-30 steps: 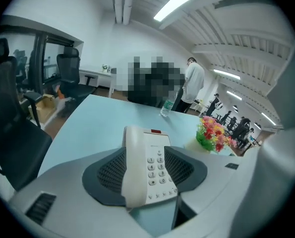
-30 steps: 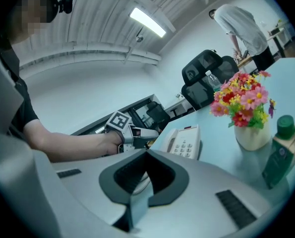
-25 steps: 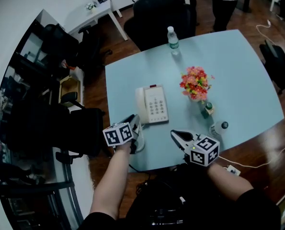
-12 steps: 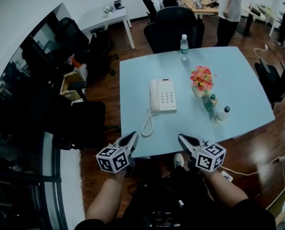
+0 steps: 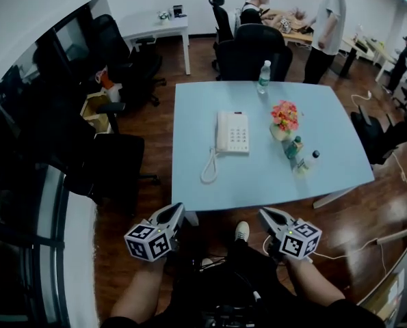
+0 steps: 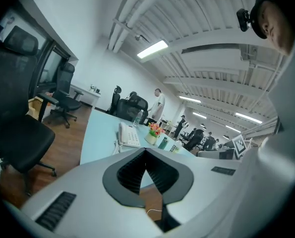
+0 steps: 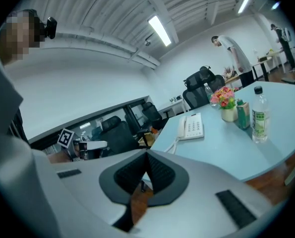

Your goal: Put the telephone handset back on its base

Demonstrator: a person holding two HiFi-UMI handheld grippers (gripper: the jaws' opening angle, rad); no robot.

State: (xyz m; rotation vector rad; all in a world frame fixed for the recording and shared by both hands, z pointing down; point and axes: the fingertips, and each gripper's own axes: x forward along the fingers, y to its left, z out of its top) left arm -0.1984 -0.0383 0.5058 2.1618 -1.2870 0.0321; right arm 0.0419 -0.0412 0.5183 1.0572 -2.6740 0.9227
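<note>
A white telephone (image 5: 232, 132) stands on the pale blue table (image 5: 258, 183). Its handset (image 5: 221, 131) lies in the cradle along the left side of the base (image 5: 238, 132), and the coiled cord (image 5: 208, 167) trails toward the table's near edge. Both grippers hang in front of that edge, off the table and near my body. The left gripper (image 5: 174, 214) is shut with nothing between its pads (image 6: 146, 151). The right gripper (image 5: 266, 216) is also shut and empty (image 7: 147, 155). The telephone (image 6: 129, 134) shows far off in the left gripper view, and the telephone (image 7: 192, 127) in the right gripper view too.
A pot of flowers (image 5: 284, 118), a green carton (image 5: 293, 147) and two bottles (image 5: 263, 76) (image 5: 311, 161) stand on the table's right half. Black office chairs (image 5: 251, 46) (image 5: 114, 169) stand at the far side and the left. People stand at the back desk. A cable (image 5: 367, 241) crosses the floor.
Both grippers have drawn back from the table's near edge toward my body. The left one was by the cord at the edge and is now well off the table.
</note>
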